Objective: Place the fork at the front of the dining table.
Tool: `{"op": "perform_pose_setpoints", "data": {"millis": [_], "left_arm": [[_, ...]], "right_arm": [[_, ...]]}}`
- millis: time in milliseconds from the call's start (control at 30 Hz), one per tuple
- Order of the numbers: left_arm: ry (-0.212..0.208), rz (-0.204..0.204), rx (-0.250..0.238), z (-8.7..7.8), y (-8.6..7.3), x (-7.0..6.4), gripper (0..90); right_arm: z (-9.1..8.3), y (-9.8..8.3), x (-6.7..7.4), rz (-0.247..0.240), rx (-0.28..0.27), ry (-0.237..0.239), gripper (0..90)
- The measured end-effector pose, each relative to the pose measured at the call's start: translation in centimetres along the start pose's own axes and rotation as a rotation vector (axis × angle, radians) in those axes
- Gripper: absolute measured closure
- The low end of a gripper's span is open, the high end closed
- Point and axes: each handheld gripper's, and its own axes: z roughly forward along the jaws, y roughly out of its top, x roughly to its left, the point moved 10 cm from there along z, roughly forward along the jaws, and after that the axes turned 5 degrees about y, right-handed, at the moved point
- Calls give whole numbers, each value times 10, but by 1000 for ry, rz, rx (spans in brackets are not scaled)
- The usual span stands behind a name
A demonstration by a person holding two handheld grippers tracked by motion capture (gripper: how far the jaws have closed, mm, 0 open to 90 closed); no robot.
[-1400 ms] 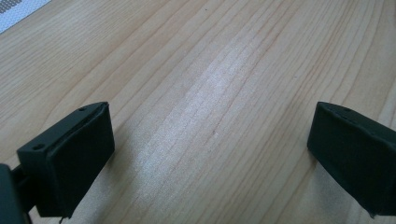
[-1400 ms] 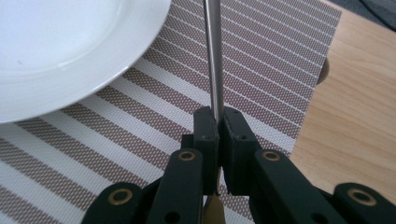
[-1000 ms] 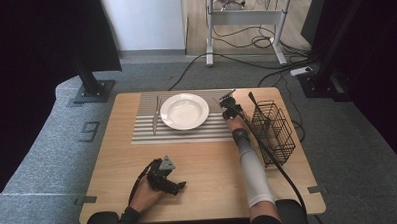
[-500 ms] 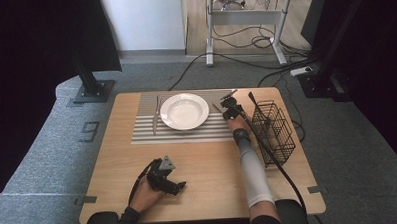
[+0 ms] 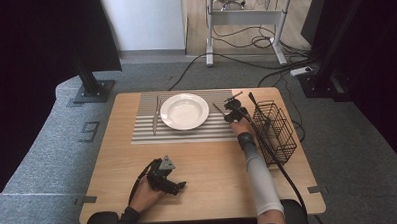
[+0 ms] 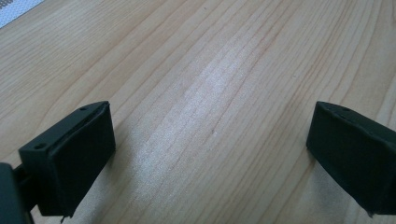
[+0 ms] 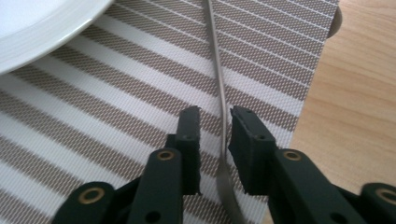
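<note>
Setting the table, by the look of it: right gripper [image 5: 230, 111] sits at the right edge of the striped beige-and-white woven placemat [image 5: 147, 134], just right of the round white ceramic plate [image 5: 184, 111]. Its jaws have just been opening, and the right gripper view shows a thin grey metal utensil handle [image 7: 218, 70] running between them, lying flat on the placemat, pads a hair off on either side and no longer pinching. I read that as a release: piece laid down beside the plate, placement most likely done. Can't tell from these views whether it's a fork or a spoon, since the far end runs out of frame. A second slim metal utensil [image 5: 155, 115] already lies along the plate's left side. The black wire cutlery basket [image 5: 274, 132] stands near the right edge of the light wooden table [image 5: 203, 172], close to the right forearm. Left gripper [image 5: 164, 176] rests near the front edge, jaws spread wide over bare wood, holding nothing. Next move probably a straight lift clear without nudging the handle.
</note>
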Motion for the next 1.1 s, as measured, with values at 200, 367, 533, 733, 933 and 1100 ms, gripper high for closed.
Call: {"op": "perform_pose_setpoints", "data": {"millis": [200, 367, 533, 733, 933, 1100], "left_arm": [[0, 0, 0, 0, 0, 0, 9], [0, 0, 0, 0, 0, 0, 9], [1, 1, 0, 0, 0, 0, 9], [0, -1, -1, 0, 0, 0, 9], [0, 0, 1, 0, 0, 0, 9], [0, 0, 2, 0, 0, 0, 8]], "right_arm": [[-7, -7, 11, 0, -16, 44, 731], [-14, -7, 26, -21, -39, 103, 706], [-26, -2, 32, -51, -62, 84, 630], [-42, -12, 31, -47, -57, 61, 528], [-49, -34, 31, -28, -33, 64, 583], [-47, -46, 30, -25, -11, 65, 647]]}}
